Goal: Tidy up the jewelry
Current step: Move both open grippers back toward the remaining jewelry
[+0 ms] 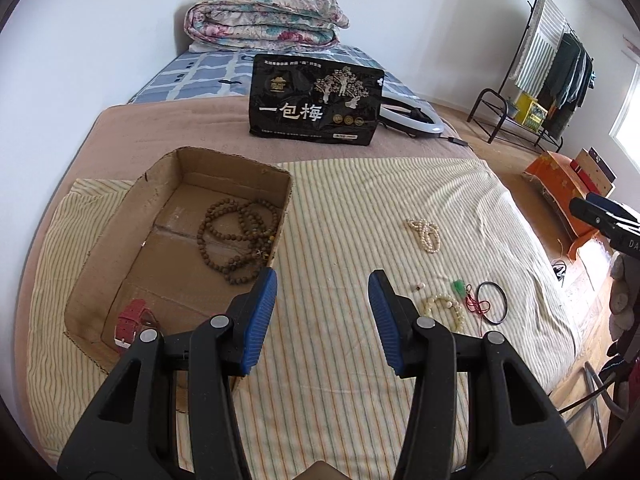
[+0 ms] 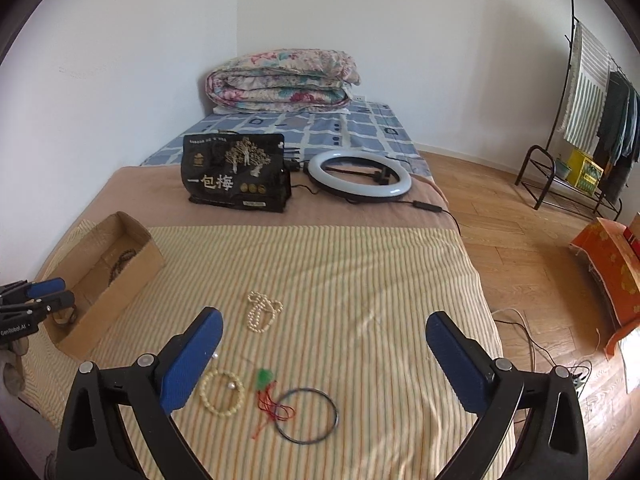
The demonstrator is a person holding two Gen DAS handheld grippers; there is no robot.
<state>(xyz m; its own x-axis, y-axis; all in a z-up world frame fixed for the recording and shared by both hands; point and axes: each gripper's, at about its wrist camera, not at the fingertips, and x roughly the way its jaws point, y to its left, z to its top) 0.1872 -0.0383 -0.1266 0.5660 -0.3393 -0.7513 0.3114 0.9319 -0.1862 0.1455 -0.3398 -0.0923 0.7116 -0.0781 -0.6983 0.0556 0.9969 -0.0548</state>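
Jewelry: brown beads [image 1: 238, 236] & red watch strap [image 1: 130, 322] are held in cardboard box [image 1: 120, 216]; pearl strand [image 2: 262, 312] is left on striped cloth [image 2: 360, 280]; L gripper [image 1: 322, 308] & R gripper [image 2: 324, 344] are spread wide, nothing gripped.

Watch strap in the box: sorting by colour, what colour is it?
The watch strap is red, clearest in the left wrist view.

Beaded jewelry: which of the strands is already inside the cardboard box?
The brown wooden bead strand lies coiled in the cardboard box. The pearl strand and the cream bead bracelet lie on the striped cloth outside it.
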